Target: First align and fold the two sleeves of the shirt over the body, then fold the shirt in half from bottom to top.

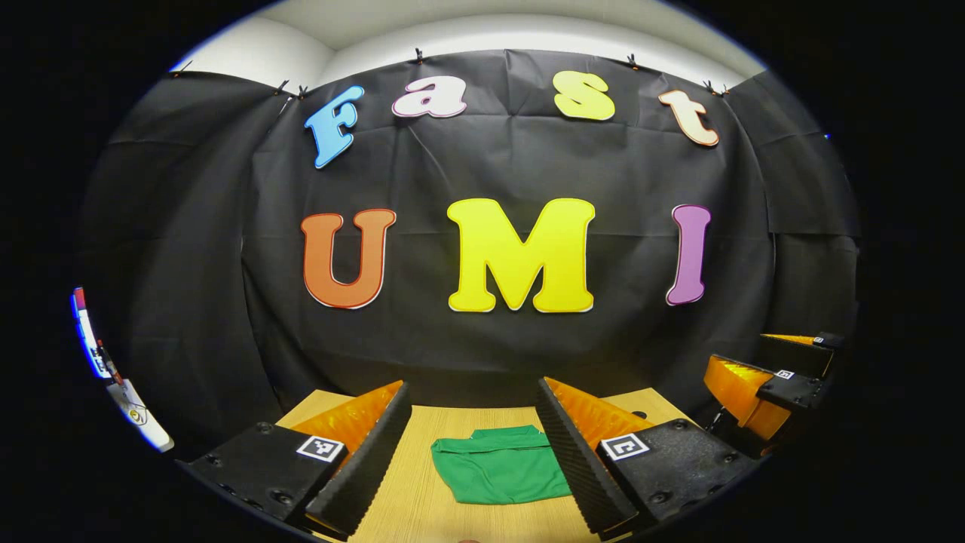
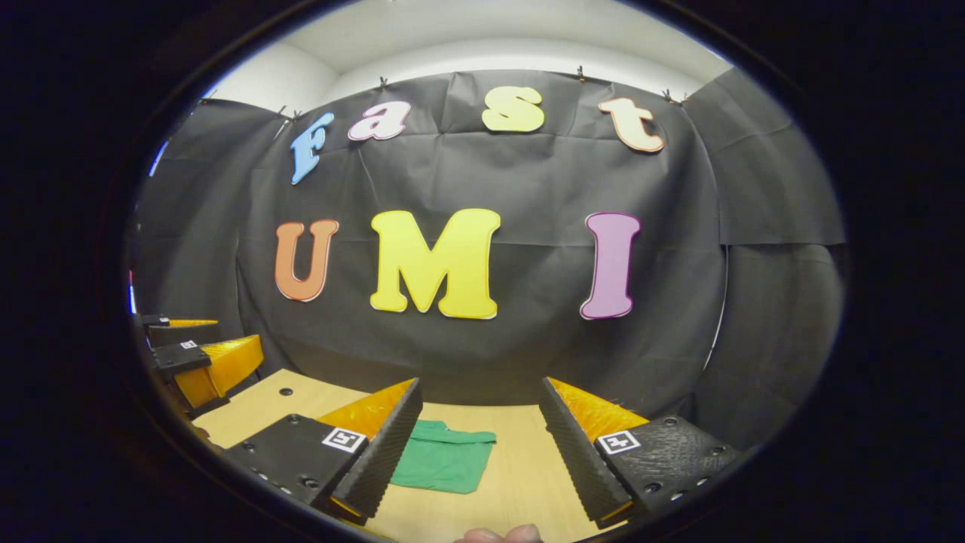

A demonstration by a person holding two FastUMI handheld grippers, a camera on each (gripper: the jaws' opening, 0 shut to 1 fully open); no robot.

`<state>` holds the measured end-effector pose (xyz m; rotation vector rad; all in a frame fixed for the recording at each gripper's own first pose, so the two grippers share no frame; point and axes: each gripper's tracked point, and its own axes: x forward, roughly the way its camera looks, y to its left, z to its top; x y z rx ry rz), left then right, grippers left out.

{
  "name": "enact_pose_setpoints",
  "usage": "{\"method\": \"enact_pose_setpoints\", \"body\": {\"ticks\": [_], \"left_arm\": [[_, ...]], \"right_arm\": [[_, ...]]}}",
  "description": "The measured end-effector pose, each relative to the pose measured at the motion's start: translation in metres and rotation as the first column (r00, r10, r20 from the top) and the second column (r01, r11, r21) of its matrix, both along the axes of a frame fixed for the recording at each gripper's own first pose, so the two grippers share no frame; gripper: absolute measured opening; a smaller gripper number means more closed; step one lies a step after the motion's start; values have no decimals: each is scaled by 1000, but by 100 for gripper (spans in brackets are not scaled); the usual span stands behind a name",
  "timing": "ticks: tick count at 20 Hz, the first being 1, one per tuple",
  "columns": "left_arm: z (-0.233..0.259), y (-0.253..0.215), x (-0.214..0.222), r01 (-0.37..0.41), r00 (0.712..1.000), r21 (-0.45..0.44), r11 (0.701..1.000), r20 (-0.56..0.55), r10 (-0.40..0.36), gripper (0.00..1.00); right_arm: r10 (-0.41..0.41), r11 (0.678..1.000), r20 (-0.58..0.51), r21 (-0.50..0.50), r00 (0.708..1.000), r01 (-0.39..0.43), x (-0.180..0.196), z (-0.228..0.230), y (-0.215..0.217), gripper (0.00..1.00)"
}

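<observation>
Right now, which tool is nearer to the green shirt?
Left, by a little. The green shirt lies centred between the left tool fingers. The right tool sits off to the shirt's right; both hover apart from it.

Wooden table (folded green shirt)

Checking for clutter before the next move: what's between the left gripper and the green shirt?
Nothing but bare table. In the left gripper view the open left gripper hangs over the green shirt, with only wood showing around it.
</observation>
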<state>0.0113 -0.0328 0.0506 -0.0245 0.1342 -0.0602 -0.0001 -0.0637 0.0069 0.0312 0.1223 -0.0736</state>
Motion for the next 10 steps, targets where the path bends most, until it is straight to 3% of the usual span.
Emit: {"method": "enact_pose_setpoints", "body": {"ticks": [10], "left_arm": [[2, 2, 2, -11, 1000, 6, 1000, 13, 11, 100]], "right_arm": [[1, 1000, 13, 19, 1000, -1, 4, 2, 1, 96]]}}
